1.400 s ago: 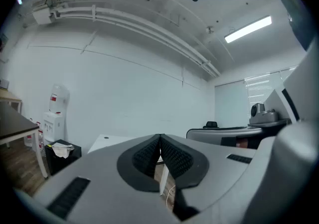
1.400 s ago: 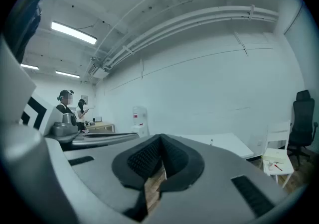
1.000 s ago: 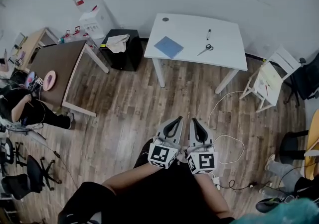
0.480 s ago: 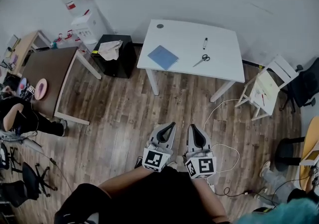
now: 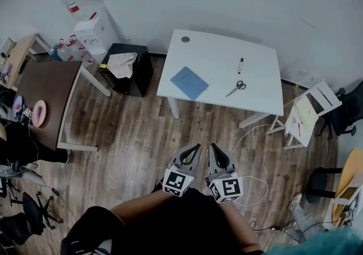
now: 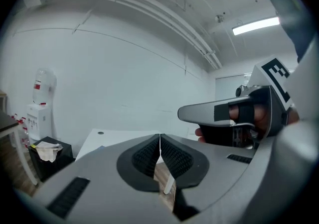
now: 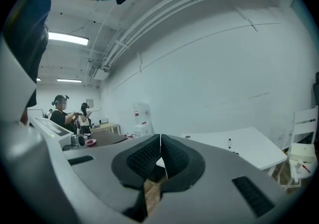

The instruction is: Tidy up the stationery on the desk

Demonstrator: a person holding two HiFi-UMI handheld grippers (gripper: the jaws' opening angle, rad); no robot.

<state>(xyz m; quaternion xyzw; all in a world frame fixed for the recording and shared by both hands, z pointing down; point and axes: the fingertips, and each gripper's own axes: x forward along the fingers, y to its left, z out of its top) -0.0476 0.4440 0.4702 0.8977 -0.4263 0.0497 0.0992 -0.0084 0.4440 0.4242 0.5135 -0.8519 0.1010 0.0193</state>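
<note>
Desk (image 5: 215,61) nearer than before; left gripper (image 5: 198,147), right gripper (image 5: 212,145) closed, empty.

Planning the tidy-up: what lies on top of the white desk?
A blue notebook, black-handled scissors, a black pen and a small round grey disc. Anything beneath the notebook is covered.

Flat on the white desk (image 5: 215,55), well apart from one another: a closed blue notebook (image 5: 189,83) on the head view's left half, turned askew to the edges; black-handled scissors (image 5: 236,88) right of it, blades pointing toward the near edge; a pen (image 5: 240,66) just beyond the scissors.
</note>
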